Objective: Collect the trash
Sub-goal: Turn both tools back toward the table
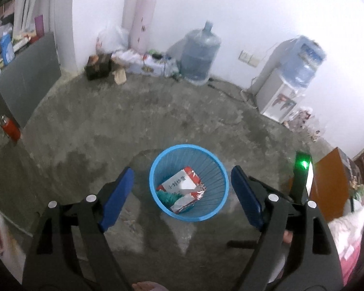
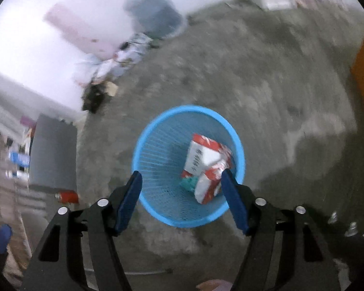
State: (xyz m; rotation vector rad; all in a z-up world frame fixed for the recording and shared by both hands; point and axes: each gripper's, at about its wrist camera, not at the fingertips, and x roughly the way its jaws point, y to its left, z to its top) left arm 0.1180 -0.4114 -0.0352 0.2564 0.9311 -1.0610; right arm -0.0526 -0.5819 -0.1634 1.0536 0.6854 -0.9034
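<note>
1. Rough grey concrete floor [image 1: 109,126] is filling most of both views; it is mottled with darker stains and is meeting a white wall along the top of the left wrist frame.
2. Standing on that floor, at lower centre of both frames, is the bin [image 1: 155,169]: a round, bright blue plastic basket with slatted, see-through walls and a smooth rim.
3. Trash is lying inside the bin: a crumpled red-and-white packet [image 1: 182,181] with printed characters, a second packet [image 2: 207,184] of the same colours leaning beside it, and a teal scrap [image 1: 168,196] at the bottom.
4. Left gripper [image 1: 182,194] is hovering above the bin with its jaws spread wide and nothing between its blue pads; the bin is showing in the gap.
5. Right gripper [image 2: 180,191] is likewise standing wide open and empty over the bin, its right fingertip overlapping the second packet in the picture; contact cannot be told. This view is blurred.
6. Judgement: the drop step is finishing, since both claws are empty and the packets are resting in the bin.
7. Judgement: the next move is calling for lifting both claws clear of the rim and searching the floor for more litter; none is showing near the bin.
8. Against the wall at upper centre, a water jug [image 1: 199,53] of translucent blue plastic is standing beside bags and boxes; a white dispenser [image 1: 279,92] is standing at upper right.
</note>
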